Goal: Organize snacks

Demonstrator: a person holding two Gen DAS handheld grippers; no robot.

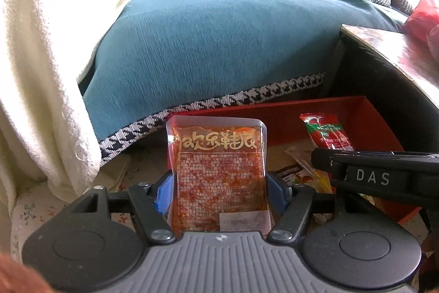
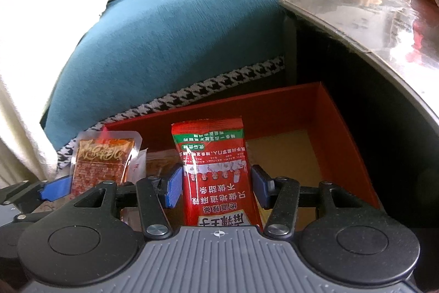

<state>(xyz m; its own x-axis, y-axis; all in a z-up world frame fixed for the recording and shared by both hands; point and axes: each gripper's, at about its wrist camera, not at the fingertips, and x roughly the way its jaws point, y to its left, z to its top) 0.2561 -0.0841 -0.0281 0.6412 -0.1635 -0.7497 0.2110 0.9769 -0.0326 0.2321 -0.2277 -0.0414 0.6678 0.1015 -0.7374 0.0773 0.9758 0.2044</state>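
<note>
Left gripper [image 1: 219,183] clamps a clear chili pouch [image 1: 218,172], upright; right gripper [image 2: 216,183] clamps a red packet [image 2: 216,172]. Red box [image 2: 340,139] just ahead, below both. Few packets inside; both held ones not yet placed.

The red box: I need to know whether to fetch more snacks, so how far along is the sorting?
Done: a few packets already lie in the red box. In hand: the left gripper grips a clear spicy pouch, and the right gripper grips a red snack packet, both over the box. Left: setting both down. Other loose snacks are not visible.
</note>
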